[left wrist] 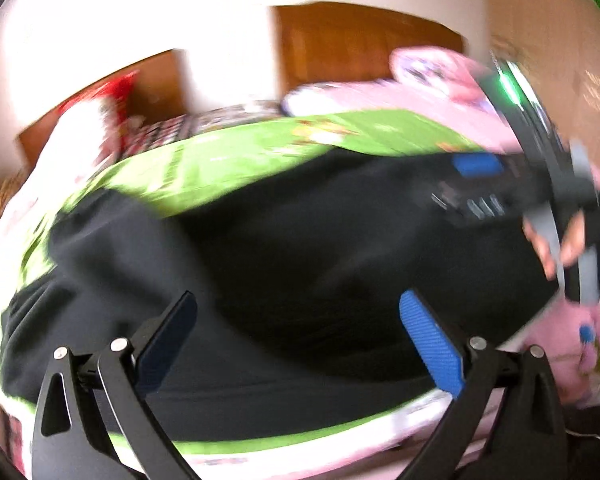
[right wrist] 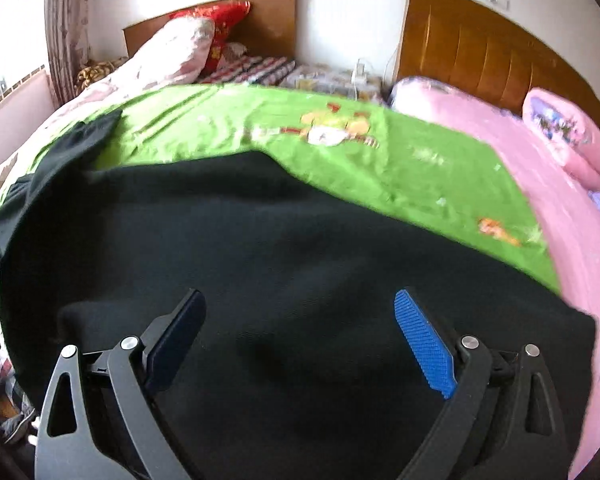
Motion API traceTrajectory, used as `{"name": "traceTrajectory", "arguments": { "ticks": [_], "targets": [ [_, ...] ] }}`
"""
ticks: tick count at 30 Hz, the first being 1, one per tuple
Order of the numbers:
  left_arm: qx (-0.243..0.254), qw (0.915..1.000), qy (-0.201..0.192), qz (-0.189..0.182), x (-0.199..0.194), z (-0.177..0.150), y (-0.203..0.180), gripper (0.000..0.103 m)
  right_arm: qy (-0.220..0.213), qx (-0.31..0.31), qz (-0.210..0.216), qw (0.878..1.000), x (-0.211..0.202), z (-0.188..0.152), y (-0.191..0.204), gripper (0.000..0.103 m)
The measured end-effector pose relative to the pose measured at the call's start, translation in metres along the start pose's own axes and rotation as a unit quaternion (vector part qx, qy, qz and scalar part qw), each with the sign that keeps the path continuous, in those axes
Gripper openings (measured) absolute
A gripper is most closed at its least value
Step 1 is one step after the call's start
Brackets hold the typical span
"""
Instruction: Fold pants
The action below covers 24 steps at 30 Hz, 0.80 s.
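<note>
Left wrist view: blurred all over, so fine detail is uncertain; the left gripper point(left wrist: 298, 330) hangs above the black pants point(left wrist: 284, 248) with its 2 fingers spread wide and nothing between them.
Right wrist view: sharper; the right gripper point(right wrist: 300, 332) is likewise released, jaws apart, poised over dark cloth with no fabric pinched.
Pants location: spread across the green blanket point(right wrist: 228, 128) on the bed, reaching from the near edge toward the middle; in the right wrist view a narrower part point(right wrist: 80, 140) trails off toward the far left.
Why laid so: flat on the blanket the cloth gives both tools an edge to pick up, and the bright green makes the black outline easy to read.
Why both tongs gape: my judgement is that they are set wide to take a fresh hold on the fabric, 1 tool at each side, before a fold is drawn over.
Other tool seen: in the left wrist view the right tool's body point(left wrist: 540, 152) and the person's hand point(left wrist: 556, 240) appear at the right, close above the pants.
Surroundings: pink bedding point(right wrist: 540, 168) lies just beside the blanket, and wooden headboards point(right wrist: 492, 48) stand behind.
Progress: early, I judge; the cloth lies broad, with no tidy stack.
Risk: loose folds could bunch if only 1 layer is caught.
</note>
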<state>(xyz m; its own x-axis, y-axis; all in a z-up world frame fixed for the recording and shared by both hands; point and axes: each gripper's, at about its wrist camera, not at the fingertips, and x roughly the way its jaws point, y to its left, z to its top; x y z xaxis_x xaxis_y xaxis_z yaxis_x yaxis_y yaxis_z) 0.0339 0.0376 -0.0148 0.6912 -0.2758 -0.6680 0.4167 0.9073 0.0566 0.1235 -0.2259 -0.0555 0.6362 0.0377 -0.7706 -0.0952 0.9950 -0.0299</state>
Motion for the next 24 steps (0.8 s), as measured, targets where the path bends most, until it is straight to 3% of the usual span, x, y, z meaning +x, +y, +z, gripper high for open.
{"name": "traceTrajectory", "arguments": {
  "ticks": [2, 4, 6, 8, 9, 11, 13, 18, 19, 20, 24],
  "targets": [
    [-0.036, 0.9984, 0.0, 0.044, -0.005, -0.001, 0.049, 0.102, 0.028, 0.009, 0.002, 1.0, 0.011, -0.002, -0.004, 0.092],
    [-0.074, 0.9925, 0.004, 0.098, -0.007, -0.001, 0.107, 0.102, 0.025, 0.019, 0.008, 0.999, 0.009, -0.001, -0.007, 0.092],
    [-0.114, 0.9868, 0.008, 0.115, -0.009, -0.001, 0.163, 0.102, 0.03, 0.017, 0.005, 0.999, 0.009, -0.001, -0.006, 0.092],
    [-0.177, 0.9713, 0.023, 0.158, -0.011, -0.003, 0.237, 0.101, 0.027, 0.007, -0.005, 1.0, 0.008, -0.002, -0.001, 0.092],
    [-0.2, 0.9657, 0.026, 0.163, -0.013, -0.005, 0.262, 0.101, 0.026, 0.006, -0.006, 1.0, 0.009, -0.003, -0.001, 0.092],
    [-0.266, 0.9541, 0.041, 0.131, -0.013, -0.018, 0.326, 0.101, 0.025, 0.007, -0.007, 1.0, 0.008, -0.003, -0.002, 0.092],
    [-0.323, 0.9355, 0.057, 0.132, -0.013, -0.037, 0.375, 0.1, 0.025, 0.009, -0.005, 1.0, 0.009, -0.003, -0.004, 0.092],
    [-0.375, 0.9122, 0.102, 0.132, -0.01, -0.085, 0.434, 0.099, 0.024, 0.007, -0.008, 1.0, 0.01, -0.003, -0.004, 0.092],
    [-0.382, 0.9102, 0.107, 0.117, -0.008, -0.097, 0.44, 0.093, 0.024, 0.007, -0.008, 1.0, 0.01, -0.003, -0.004, 0.092],
    [-0.386, 0.9094, 0.111, 0.107, -0.005, -0.104, 0.444, 0.089, 0.024, 0.008, -0.008, 1.0, 0.01, -0.002, -0.004, 0.092],
    [-0.362, 0.922, 0.099, 0.094, -0.003, -0.116, 0.438, 0.087, 0.024, 0.007, -0.01, 1.0, 0.01, -0.002, -0.004, 0.092]
  ]
}}
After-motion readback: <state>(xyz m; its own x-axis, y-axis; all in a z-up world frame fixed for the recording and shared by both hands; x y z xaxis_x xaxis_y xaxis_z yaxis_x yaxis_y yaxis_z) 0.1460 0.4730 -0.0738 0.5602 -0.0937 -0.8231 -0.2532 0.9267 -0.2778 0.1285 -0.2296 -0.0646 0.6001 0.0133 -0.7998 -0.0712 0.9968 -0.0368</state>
